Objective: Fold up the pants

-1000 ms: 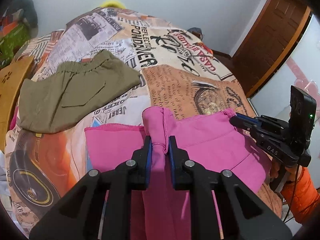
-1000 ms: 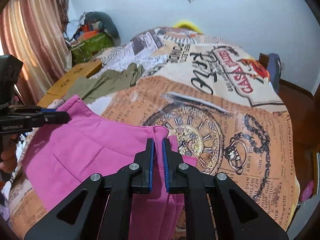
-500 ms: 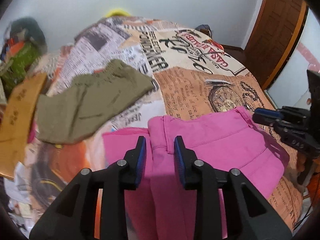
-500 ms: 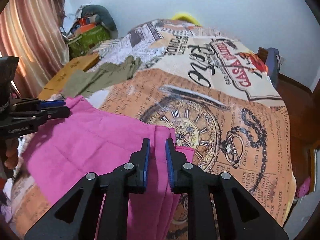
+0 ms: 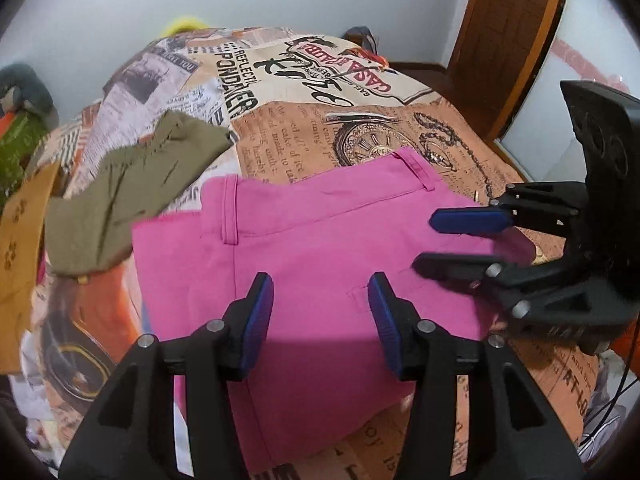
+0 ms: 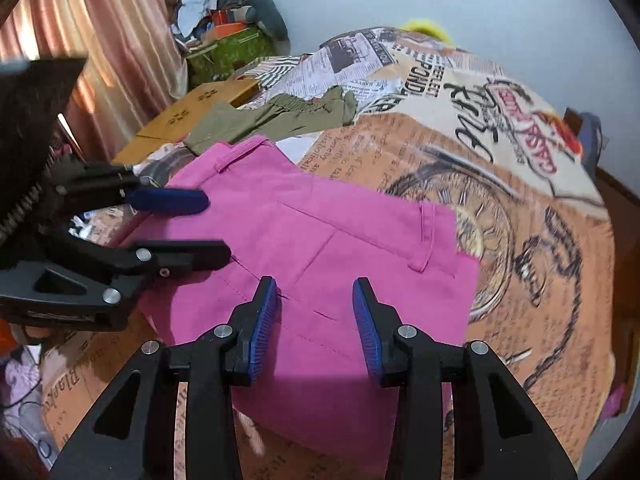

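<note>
Pink pants (image 5: 304, 248) lie folded flat on the printed bedspread (image 5: 304, 128), waistband toward the far side; they also show in the right wrist view (image 6: 320, 248). My left gripper (image 5: 320, 308) is open and empty just above their near part. My right gripper (image 6: 314, 316) is open and empty above the near part too. The right gripper also shows at the right of the left wrist view (image 5: 452, 240), over the pants' right edge. The left gripper shows at the left of the right wrist view (image 6: 204, 226).
Olive-green shorts (image 5: 132, 184) lie on the bed beyond the pink pants' left corner. A tan cardboard box (image 6: 200, 108) sits at the bed's left side, with clutter and a curtain (image 6: 100, 40) behind. A wooden door (image 5: 508, 40) stands at the right.
Both grippers let go of the pink pants and opened wide. The waistband has dropped and the pants now lie flat on the bed. Both grippers drew back a little.
</note>
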`<state>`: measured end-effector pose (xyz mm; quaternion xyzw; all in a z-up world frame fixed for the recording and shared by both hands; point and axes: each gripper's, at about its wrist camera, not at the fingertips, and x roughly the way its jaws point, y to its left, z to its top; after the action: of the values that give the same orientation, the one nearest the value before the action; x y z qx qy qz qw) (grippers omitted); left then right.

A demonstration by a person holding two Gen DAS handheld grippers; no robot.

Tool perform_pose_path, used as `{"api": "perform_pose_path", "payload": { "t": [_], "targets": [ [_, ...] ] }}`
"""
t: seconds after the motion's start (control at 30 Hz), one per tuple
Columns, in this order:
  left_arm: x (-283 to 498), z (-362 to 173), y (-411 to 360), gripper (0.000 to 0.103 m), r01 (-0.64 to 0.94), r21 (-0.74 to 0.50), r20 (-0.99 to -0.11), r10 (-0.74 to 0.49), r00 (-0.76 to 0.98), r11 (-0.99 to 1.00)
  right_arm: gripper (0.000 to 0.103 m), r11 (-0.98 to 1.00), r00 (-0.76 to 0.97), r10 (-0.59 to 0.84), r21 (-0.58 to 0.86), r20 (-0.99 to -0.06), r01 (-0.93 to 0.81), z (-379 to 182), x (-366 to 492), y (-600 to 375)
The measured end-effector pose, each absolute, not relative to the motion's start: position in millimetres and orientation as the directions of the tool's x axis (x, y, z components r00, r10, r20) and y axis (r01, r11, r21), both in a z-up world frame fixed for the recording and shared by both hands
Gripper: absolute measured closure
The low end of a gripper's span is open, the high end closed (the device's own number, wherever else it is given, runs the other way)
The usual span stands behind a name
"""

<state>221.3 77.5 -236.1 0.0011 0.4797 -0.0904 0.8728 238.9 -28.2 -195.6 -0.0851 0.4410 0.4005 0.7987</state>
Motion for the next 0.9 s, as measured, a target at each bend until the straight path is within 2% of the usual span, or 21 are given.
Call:
{"api": "perform_pose_path", "payload": {
  "t": [0.2,0.3,0.37,0.53,0.8,0.9],
  "targets": [
    [206.5,-229.3,93.5,0.053,0.141,-0.103,-0.83,-0.163,0.534,0.985,0.067,0.688,0.307,0.532,0.191,-0.789,-0.701,-194.4,233.7,-52.9],
    [196.0,-230.5,99.4,0.045,0.115,-0.065,-0.832,-0.117,0.543,0.991,0.065,0.704,0.326,0.508,0.166,-0.798,-0.69,-195.4,224.5,-67.9],
    [187.7,-232.5,106.7,0.044,0.078,-0.052,-0.832,-0.086,0.548,0.996,0.064,0.724,0.346,0.494,0.157,-0.798,-0.671,-195.5,220.7,-77.3],
    [171.9,-242.9,130.0,0.044,-0.01,-0.12,-0.841,-0.096,0.532,0.993,0.061,0.758,0.346,0.497,0.204,-0.796,-0.619,-200.9,218.4,-94.7],
    [160.9,-231.5,149.7,0.044,-0.067,-0.086,-0.845,-0.037,0.533,0.994,0.061,0.783,0.389,0.506,0.221,-0.77,-0.581,-183.7,217.3,-108.2],
    [167.7,-225.8,159.4,0.037,-0.084,-0.12,-0.84,-0.055,0.541,0.989,0.06,0.793,0.417,0.495,0.201,-0.762,-0.574,-179.6,224.0,-106.1]
  ]
}}
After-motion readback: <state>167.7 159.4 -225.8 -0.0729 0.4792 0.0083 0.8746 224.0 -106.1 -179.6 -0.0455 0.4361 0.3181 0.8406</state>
